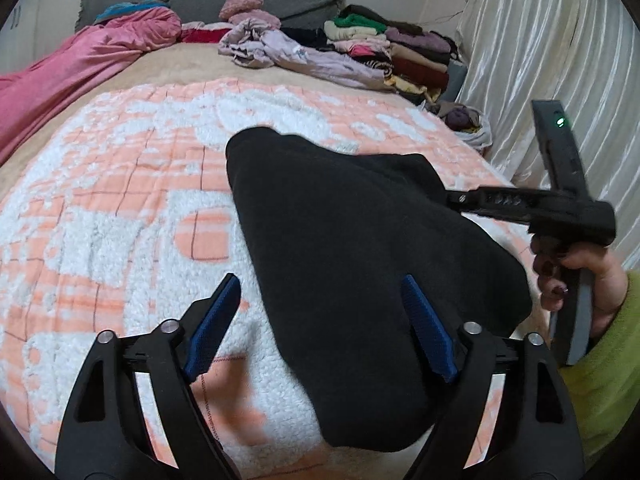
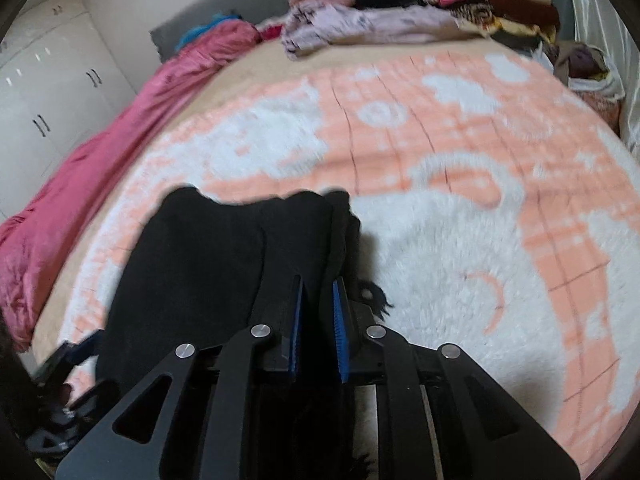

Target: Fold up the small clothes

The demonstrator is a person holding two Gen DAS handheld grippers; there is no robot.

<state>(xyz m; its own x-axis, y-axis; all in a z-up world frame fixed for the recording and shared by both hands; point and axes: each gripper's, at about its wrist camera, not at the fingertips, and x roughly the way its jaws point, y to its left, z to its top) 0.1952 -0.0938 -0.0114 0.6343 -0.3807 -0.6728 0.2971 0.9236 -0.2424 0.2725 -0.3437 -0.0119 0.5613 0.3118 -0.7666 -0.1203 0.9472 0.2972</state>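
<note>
Right claw is gripping the black garment edge; left claw, spread wide, is straddling it over the blanket.

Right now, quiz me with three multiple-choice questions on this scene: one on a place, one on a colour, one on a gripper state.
1. Where is the folded stack?
A. the bed's far right corner
B. the floor
C. the wardrobe

2. What colour is the garment?
A. white
B. black
C. green

3. How is the left gripper?
A. open
B. shut on the garment
C. out of view

Answers: A, it sits by the curtain; B, it is black against the blanket; A, its fingers stand wide apart while the right gripper pinches the garment.
</note>
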